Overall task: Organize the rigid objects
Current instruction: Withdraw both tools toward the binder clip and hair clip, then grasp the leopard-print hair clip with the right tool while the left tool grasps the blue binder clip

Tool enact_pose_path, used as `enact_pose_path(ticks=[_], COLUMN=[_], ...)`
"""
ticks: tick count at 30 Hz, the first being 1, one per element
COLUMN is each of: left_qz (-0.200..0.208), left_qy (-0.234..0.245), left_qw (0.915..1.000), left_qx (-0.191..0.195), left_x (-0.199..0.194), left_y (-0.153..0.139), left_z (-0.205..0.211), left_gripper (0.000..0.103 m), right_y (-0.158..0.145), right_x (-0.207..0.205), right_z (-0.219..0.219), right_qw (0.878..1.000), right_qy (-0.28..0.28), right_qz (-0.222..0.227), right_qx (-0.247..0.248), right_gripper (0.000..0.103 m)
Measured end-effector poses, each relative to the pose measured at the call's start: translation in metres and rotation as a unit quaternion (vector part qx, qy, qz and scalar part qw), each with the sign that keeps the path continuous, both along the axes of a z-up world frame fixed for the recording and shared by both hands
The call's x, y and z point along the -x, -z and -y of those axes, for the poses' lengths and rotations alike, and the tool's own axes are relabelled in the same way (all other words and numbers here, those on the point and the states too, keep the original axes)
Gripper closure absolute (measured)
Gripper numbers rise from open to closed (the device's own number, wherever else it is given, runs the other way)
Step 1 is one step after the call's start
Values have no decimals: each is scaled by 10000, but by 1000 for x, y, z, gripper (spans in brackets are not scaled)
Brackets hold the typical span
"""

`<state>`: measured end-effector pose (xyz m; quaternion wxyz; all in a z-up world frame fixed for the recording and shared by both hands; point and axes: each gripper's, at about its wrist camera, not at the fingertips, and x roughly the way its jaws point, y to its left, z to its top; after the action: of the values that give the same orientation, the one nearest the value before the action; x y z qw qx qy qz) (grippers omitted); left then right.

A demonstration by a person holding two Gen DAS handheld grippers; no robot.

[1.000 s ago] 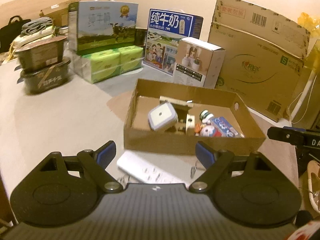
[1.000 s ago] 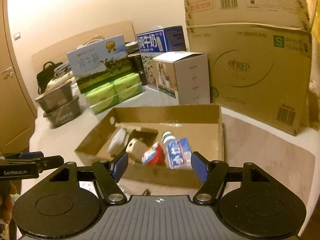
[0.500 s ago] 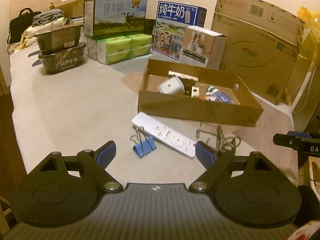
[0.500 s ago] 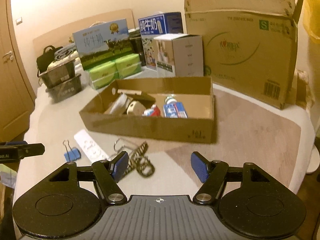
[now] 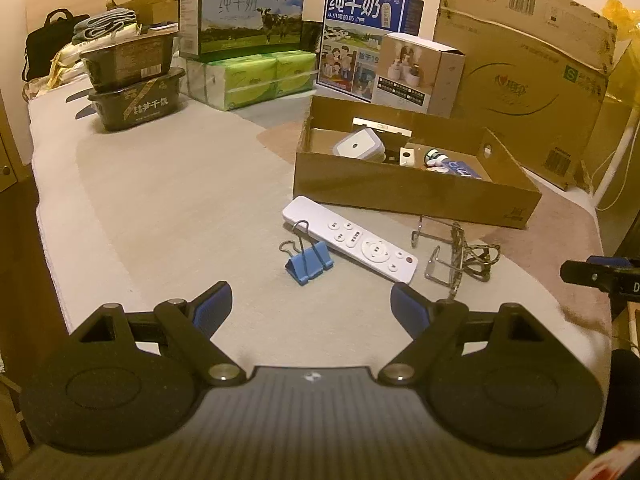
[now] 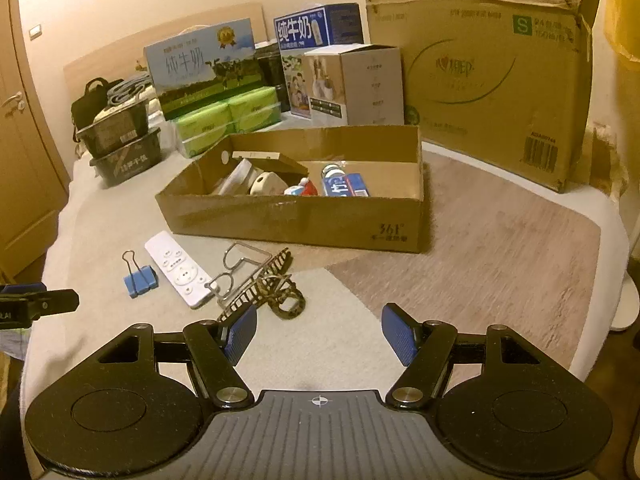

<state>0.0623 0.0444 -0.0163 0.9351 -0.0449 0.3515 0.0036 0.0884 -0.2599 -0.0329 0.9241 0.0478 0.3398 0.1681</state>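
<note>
Both grippers hover over the table with jaws apart and nothing between them: the left gripper (image 5: 311, 307) faces a white remote (image 5: 348, 239) and blue binder clip (image 5: 309, 263), the right gripper (image 6: 319, 333) a wire rack (image 6: 249, 276), all lying before the cardboard box (image 6: 296, 220).

Cardboard tray (image 5: 416, 196) front wall hiding lower parts of items inside; tube (image 6: 346, 184) print too small to read. Large carton (image 6: 492, 80) cut off at top edge. Other hand-held gripper (image 5: 600, 276) running off right edge.
</note>
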Motion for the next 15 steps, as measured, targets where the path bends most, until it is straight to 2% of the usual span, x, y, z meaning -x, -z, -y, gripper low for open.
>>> enact_pose_path(ticks=[9,15], left_qz=[-133,-230], left_qy=[-125,-161], left_qw=[9998,9996], left_qx=[-41,-33], left_x=[-19,-36], left_y=[10,21], left_z=[0,1], left_gripper=[18,18], right_y=[12,24], right_x=[-10,-26], right_z=[-4,-12], right_qw=[9998,9985], right_qy=[-111,-430], right_qz=[-85,-158], right_qx=[144,310], right_gripper=[34,34])
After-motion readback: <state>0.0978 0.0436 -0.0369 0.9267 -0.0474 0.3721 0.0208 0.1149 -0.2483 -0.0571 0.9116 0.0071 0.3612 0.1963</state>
